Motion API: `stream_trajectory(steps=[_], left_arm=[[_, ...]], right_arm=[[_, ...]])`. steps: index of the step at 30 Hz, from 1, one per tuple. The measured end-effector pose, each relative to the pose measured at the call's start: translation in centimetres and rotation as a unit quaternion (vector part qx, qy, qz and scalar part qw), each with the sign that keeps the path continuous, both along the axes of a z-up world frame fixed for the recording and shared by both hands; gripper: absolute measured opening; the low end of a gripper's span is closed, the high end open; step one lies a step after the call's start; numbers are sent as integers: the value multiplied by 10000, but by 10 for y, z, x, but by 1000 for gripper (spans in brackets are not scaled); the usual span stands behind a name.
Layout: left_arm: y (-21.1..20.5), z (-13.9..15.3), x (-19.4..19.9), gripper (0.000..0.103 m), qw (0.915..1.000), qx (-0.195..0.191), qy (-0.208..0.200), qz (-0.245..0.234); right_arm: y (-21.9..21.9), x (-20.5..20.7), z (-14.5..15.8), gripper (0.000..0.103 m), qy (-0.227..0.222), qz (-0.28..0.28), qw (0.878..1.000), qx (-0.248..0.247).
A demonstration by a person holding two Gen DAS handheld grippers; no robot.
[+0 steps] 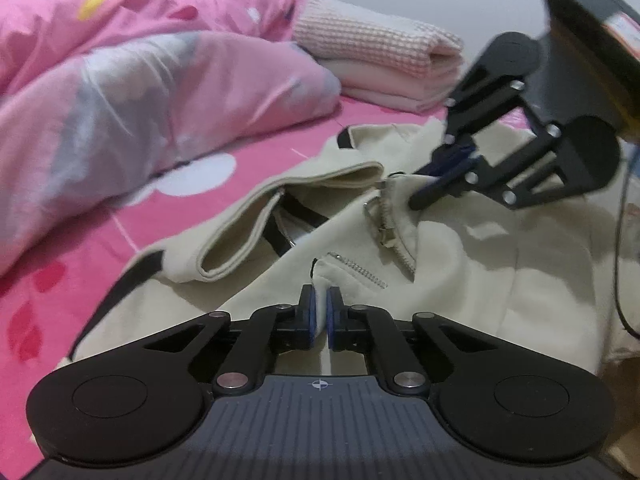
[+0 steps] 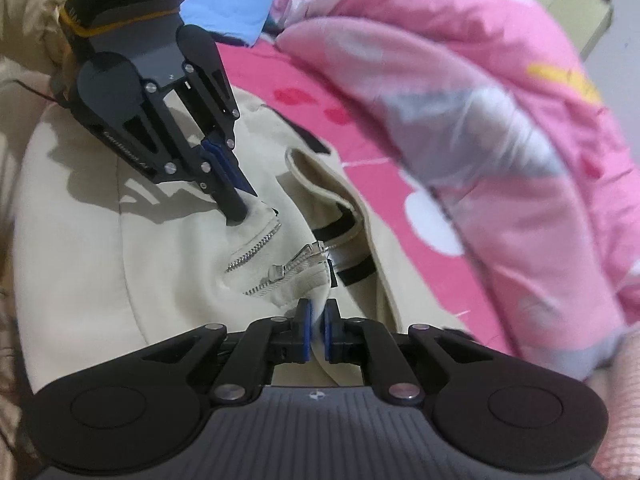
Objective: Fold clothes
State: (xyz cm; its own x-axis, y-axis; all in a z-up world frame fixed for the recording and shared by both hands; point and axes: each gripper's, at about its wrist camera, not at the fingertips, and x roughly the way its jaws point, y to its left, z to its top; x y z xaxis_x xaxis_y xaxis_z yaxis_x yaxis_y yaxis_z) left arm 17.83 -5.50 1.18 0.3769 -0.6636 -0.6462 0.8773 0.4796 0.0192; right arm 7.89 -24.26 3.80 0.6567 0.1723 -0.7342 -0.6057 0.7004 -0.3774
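Observation:
A cream jacket [image 1: 460, 272] with silver zippers and black trim lies spread on a pink bed sheet [image 1: 60, 300]. In the left wrist view, my left gripper [image 1: 320, 306] is shut on a ridge of the jacket's cream fabric just below a zipper pocket. My right gripper [image 1: 424, 196] comes in from the upper right, shut on the jacket's edge by the main zipper. The right wrist view shows the same jacket [image 2: 80, 240]: my right gripper [image 2: 316, 314] pinches a fold near the zipper end, and my left gripper [image 2: 242, 210] pinches fabric farther back.
A bunched pink duvet [image 1: 120, 80] lies left of the jacket and also shows as the duvet [image 2: 460, 100] on the right. Folded pale waffle-knit cloth [image 1: 372, 48] is stacked behind. A blue cloth [image 2: 228, 4] lies beyond the left gripper. A black cable [image 1: 618, 260] hangs at the right.

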Motion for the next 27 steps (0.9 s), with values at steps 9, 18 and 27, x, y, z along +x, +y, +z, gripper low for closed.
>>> stream_trajectory(steps=[9, 18, 27], left_arm=[[-4, 40, -18, 2, 9976, -154, -666, 71], [-13, 64, -3, 2, 9950, -259, -958, 92], [-28, 71, 50, 2, 9946, -299, -991, 36]], right_arm=[[8, -27, 23, 4, -938, -92, 9955, -100], [7, -16, 42, 4, -1489, 22, 9885, -256], [-12, 40, 47, 4, -1659, 16, 9857, -309]])
